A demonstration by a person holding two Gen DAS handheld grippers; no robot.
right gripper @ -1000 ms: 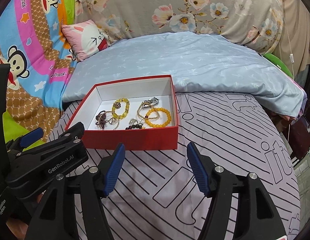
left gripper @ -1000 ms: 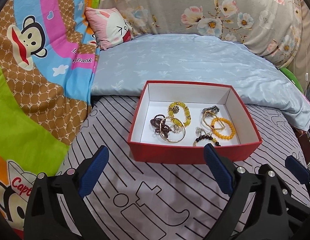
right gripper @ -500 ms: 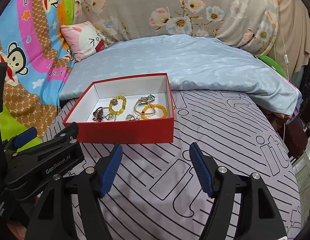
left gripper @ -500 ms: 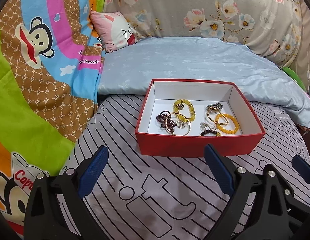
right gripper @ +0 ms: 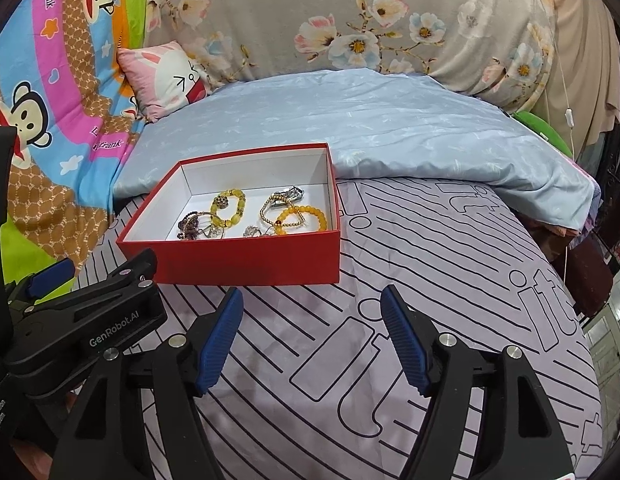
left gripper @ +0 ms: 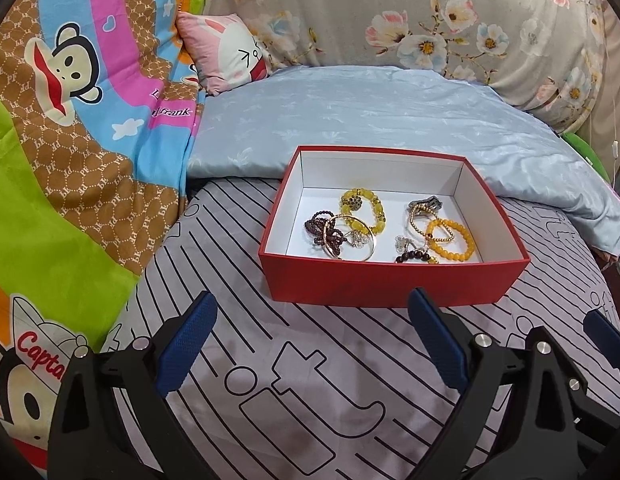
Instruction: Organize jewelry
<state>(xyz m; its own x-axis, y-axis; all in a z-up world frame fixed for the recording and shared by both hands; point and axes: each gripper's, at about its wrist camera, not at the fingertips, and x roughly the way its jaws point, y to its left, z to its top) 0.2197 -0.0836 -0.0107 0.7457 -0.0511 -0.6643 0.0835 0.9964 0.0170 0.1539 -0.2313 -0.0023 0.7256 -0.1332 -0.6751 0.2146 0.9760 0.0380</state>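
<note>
A red box (left gripper: 390,284) with a white inside sits on the striped bed sheet. In it lie a yellow bead bracelet (left gripper: 362,210), an orange bead bracelet (left gripper: 450,240), a dark purple bracelet (left gripper: 322,232), a gold bangle (left gripper: 352,240) and a gold chain piece (left gripper: 424,208). My left gripper (left gripper: 310,312) is open and empty, just short of the box's front wall. My right gripper (right gripper: 312,300) is also open and empty, in front of the box (right gripper: 250,260) near its right corner. The jewelry shows again in the right wrist view, the orange bracelet (right gripper: 302,218) nearest that gripper.
A light blue quilt (left gripper: 370,120) lies folded behind the box. A cartoon monkey blanket (left gripper: 70,140) rises on the left, with a pink pillow (left gripper: 226,52) and a floral cover (left gripper: 430,12) at the back. The left gripper's black body (right gripper: 90,320) sits left of my right gripper. The bed edge drops off at the right (right gripper: 582,264).
The right gripper's fingers have spread a little wider. Both views have shifted slightly, and the box looks a touch farther off. The box and jewelry have not moved.
</note>
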